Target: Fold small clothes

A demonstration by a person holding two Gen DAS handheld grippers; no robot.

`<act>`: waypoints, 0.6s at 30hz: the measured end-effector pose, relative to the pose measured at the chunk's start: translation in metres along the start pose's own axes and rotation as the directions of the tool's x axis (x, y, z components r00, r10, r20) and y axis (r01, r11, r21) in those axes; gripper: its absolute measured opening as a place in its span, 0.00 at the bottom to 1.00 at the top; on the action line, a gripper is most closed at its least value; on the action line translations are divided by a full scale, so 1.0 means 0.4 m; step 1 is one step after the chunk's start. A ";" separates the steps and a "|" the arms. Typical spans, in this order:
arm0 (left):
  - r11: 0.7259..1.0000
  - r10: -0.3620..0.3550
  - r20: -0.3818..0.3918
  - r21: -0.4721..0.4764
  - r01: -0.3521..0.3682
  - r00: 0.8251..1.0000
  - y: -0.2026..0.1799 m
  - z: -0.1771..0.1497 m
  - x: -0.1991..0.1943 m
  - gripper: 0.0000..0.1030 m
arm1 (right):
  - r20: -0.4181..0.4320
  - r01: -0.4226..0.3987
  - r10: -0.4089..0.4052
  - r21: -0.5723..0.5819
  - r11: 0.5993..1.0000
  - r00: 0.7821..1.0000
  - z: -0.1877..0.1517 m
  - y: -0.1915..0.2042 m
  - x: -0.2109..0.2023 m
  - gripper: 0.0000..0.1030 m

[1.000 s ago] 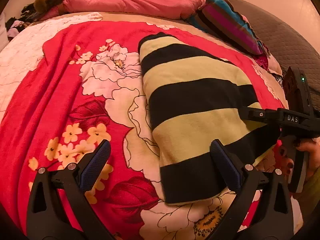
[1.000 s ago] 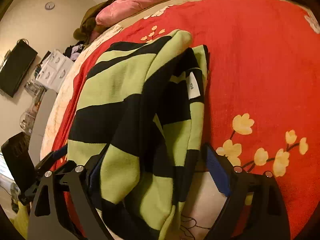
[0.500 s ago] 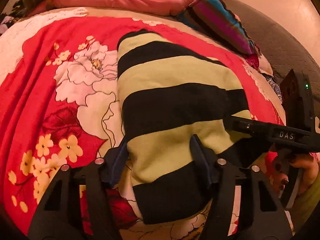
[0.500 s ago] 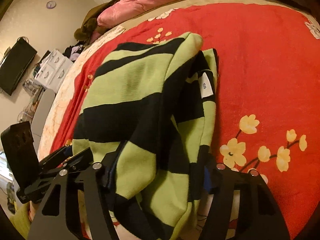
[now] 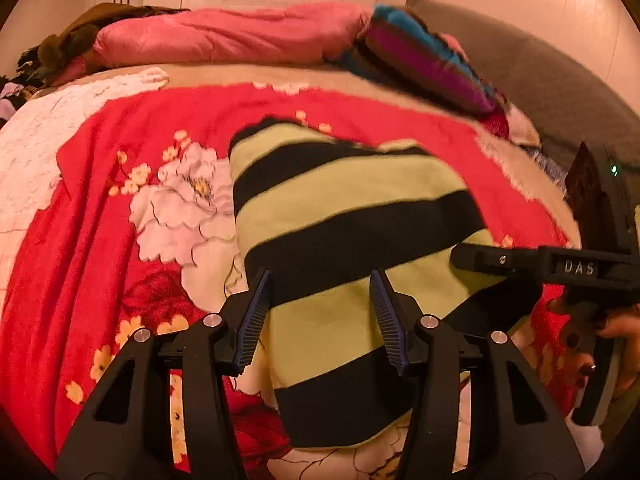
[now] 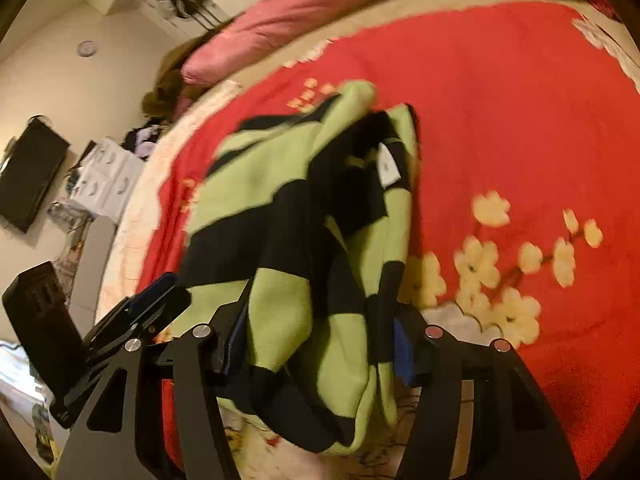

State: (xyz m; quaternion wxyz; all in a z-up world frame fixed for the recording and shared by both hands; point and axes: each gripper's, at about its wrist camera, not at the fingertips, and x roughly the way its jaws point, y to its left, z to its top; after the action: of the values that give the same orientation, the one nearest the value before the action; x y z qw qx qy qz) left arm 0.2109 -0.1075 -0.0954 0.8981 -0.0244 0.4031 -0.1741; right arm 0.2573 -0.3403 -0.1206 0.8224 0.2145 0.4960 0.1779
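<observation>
A green and black striped garment (image 5: 344, 240) lies on the red floral bedspread (image 5: 100, 220). My left gripper (image 5: 320, 316) has its jaws closed on the garment's near left edge, with cloth bunched between the pads. My right gripper (image 6: 320, 344) is shut on the near right edge, where thick folds of the garment (image 6: 312, 240) hang between the fingers. The near end is lifted off the bed and a white label (image 6: 389, 167) shows on the inside. The right gripper also shows at the right of the left wrist view (image 5: 476, 258).
A pink duvet (image 5: 224, 36) and a striped pillow (image 5: 424, 64) lie at the bed's far end. A grey headboard (image 5: 540, 80) is at the right. A TV (image 6: 28, 184) and a white drawer unit (image 6: 104, 184) stand beside the bed.
Both grippers moved onto the garment's near edge and closed on it. They have since lifted it, so the near end rises and the cloth bunches.
</observation>
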 end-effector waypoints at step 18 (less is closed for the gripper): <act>1.000 0.026 -0.025 0.010 -0.025 0.999 0.002 -0.029 -0.015 0.65 | 0.072 0.096 -0.090 -0.077 0.992 0.993 -0.024 0.009 -0.064 0.70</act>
State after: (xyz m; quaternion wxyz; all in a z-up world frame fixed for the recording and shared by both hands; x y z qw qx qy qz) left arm 0.1988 -0.1038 -0.0989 0.8952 -0.0127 0.4139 -0.1649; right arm 0.2372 -0.3483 -0.1038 0.8542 0.1639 0.4695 0.1518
